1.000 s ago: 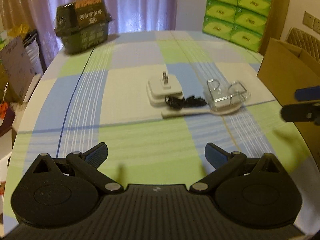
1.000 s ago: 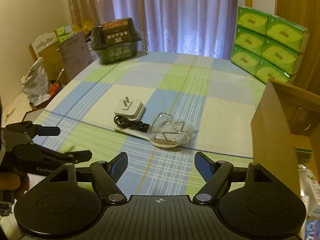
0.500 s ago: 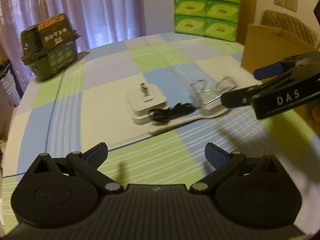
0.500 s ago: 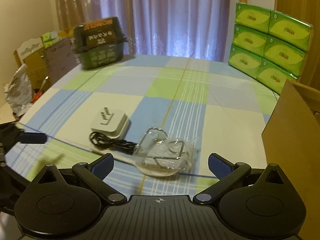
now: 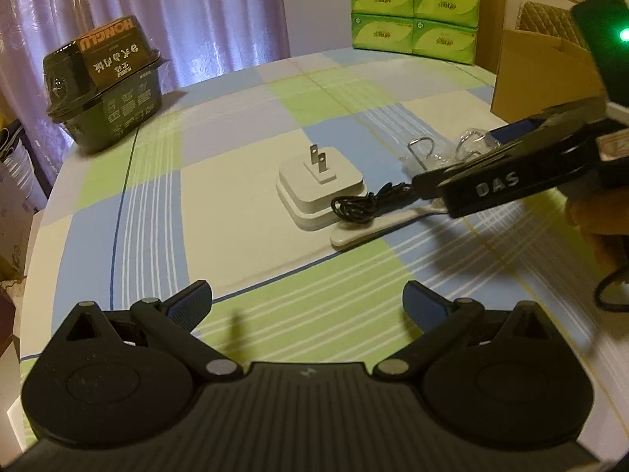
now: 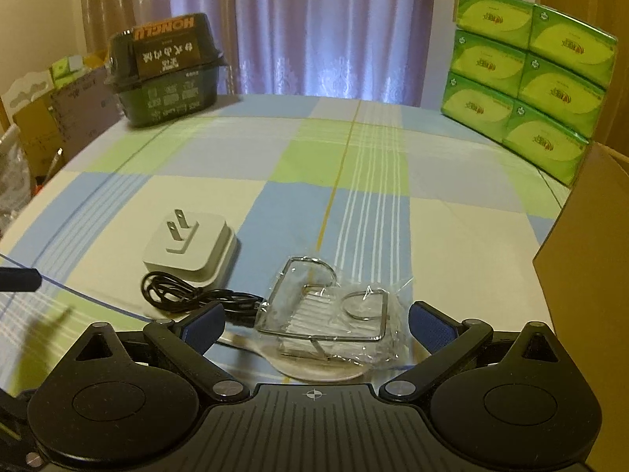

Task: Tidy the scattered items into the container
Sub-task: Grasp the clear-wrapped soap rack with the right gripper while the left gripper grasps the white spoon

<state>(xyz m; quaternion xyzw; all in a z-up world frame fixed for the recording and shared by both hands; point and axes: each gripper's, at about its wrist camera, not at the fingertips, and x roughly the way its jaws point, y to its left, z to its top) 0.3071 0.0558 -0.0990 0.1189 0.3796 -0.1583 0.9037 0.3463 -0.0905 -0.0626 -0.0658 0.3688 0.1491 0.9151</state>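
Observation:
A white plug adapter (image 5: 320, 185) (image 6: 192, 247), a coiled black cable (image 5: 365, 204) (image 6: 184, 295), a white spoon (image 5: 377, 228) (image 6: 326, 371) and a wire rack in a clear bag (image 6: 326, 314) (image 5: 428, 153) lie together on the checked tablecloth. My right gripper (image 6: 316, 318) (image 5: 464, 157) is open and low, one finger on each side of the bagged rack. My left gripper (image 5: 306, 299) is open above the cloth, short of the adapter, holding nothing. The cardboard box (image 5: 542, 70) (image 6: 589, 275) stands at the right.
A dark green lidded tub (image 5: 106, 86) (image 6: 169, 78) sits at the far left of the table. Stacked green tissue packs (image 5: 412, 4) (image 6: 526, 78) stand at the back right. A hand (image 5: 601, 228) holds the right gripper. Clutter lies beyond the left table edge.
My right gripper has moved forward and down until the bagged rack sits between its fingers. My left gripper has come closer to the adapter. Both stayed open.

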